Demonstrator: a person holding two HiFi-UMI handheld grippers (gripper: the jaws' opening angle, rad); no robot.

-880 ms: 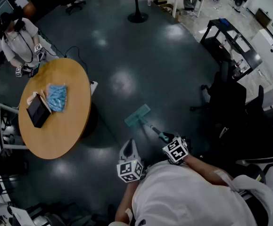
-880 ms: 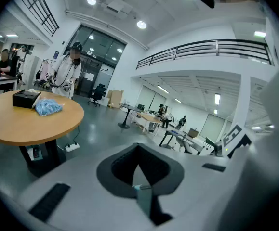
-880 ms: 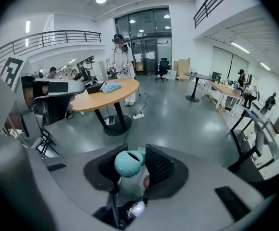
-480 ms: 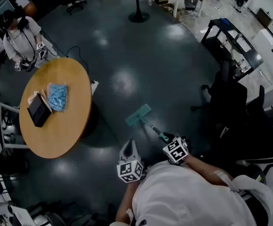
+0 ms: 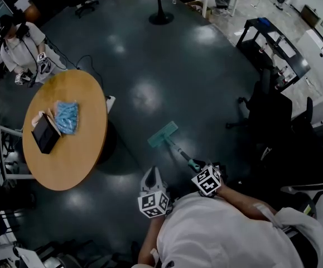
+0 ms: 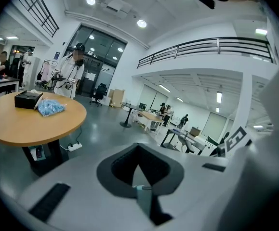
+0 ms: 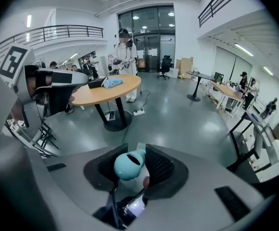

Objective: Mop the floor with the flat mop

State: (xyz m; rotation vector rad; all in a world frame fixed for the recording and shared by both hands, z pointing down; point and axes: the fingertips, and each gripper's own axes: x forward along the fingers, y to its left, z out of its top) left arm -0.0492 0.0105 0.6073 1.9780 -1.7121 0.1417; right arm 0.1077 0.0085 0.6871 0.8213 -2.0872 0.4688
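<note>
One flat mop (image 5: 163, 135) | teal, flat on floor (image 5: 150, 66) | handle (image 7: 128, 163) in right gripper (image 7: 132, 166)

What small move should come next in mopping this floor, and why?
Probably push the mop head forward across the floor. The right gripper is shut on the teal handle end, the mop head lies flat just ahead of the person, and open floor stretches beyond it, to the right of the round table.
</note>
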